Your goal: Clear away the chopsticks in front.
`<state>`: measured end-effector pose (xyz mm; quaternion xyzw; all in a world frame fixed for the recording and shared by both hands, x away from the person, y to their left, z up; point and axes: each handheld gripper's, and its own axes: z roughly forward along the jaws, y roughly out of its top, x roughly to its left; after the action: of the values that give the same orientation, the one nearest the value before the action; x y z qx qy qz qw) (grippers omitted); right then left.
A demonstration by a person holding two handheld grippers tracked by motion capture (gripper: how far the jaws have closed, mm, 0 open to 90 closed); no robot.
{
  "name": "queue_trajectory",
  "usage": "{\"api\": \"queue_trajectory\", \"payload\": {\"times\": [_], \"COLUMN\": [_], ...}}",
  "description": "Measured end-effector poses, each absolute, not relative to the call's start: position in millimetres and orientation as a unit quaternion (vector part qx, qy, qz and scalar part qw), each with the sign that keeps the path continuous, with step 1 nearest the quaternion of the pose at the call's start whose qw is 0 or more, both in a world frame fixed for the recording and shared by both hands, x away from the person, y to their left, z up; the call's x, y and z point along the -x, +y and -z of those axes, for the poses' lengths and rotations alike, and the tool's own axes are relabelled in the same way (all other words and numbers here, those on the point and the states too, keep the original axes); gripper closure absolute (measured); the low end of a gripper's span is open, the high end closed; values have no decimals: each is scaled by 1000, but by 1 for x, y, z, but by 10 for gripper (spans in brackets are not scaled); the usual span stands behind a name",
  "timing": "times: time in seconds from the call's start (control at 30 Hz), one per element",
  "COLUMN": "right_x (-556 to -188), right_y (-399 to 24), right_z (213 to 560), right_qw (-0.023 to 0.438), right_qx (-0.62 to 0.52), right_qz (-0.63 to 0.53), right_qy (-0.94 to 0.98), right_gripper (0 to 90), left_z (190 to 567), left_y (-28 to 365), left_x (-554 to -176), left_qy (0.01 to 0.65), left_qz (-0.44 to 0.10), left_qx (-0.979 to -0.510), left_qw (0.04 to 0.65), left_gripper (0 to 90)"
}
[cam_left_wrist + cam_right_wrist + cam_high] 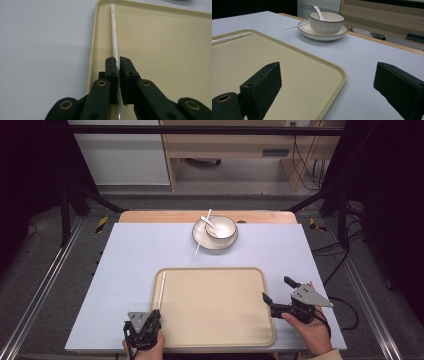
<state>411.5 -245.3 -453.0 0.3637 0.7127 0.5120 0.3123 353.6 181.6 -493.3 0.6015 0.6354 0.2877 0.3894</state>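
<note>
A beige tray (215, 320) lies at the near middle of the table. Along its left rim lies a thin white stick (162, 290). My left gripper (156, 314) at the tray's near left corner is shut on that stick's near end; in the left gripper view the stick (114, 37) runs forward from between the closed jaws (118, 61). My right gripper (276, 288) stands open at the tray's right rim, nothing between its jaws (329, 82). Farther back, a white bowl (221, 226) with a spoon (318, 12) sits on a plate (201, 239). A second white stick (294, 26) leans on the plate.
The table has a pale blue-grey top (125, 265) with a wooden strip at the far edge (165, 216). Bare table lies left of the tray and between tray and plate. Beyond are dark frame posts and a wooden cabinet (235, 145).
</note>
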Motion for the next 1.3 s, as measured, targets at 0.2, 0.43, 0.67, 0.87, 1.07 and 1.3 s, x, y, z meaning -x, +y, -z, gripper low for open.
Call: {"api": "queue_trajectory", "payload": {"times": [0.2, 0.43, 0.67, 0.87, 1.07, 1.3], "right_x": [-412, -412, -412, -412, -412, -413], "right_y": [-246, -246, -246, -244, -243, -244], "right_z": [453, 453, 453, 454, 455, 455], "right_qw": [313, 313, 313, 312, 313, 313], "right_qx": [-364, -364, -363, -356, -354, -356], "right_qz": [-513, -512, -509, -506, -502, -500], "right_qy": [712, 713, 714, 721, 724, 724], "right_gripper": [77, 77, 77, 77, 76, 76], "left_z": [490, 464, 438, 421, 414, 413], "left_y": [182, 181, 166, 144, 128, 117], "left_x": [-354, -383, -453, -509, -546, -575], "left_qy": [630, 583, 526, 471, 437, 402], "left_qz": [-293, -289, -246, -257, -257, -248], "left_qx": [-603, -651, -704, -748, -761, -769], "left_qw": [392, 391, 408, 391, 405, 430], "left_gripper": [803, 670, 602, 541, 389, 286]}}
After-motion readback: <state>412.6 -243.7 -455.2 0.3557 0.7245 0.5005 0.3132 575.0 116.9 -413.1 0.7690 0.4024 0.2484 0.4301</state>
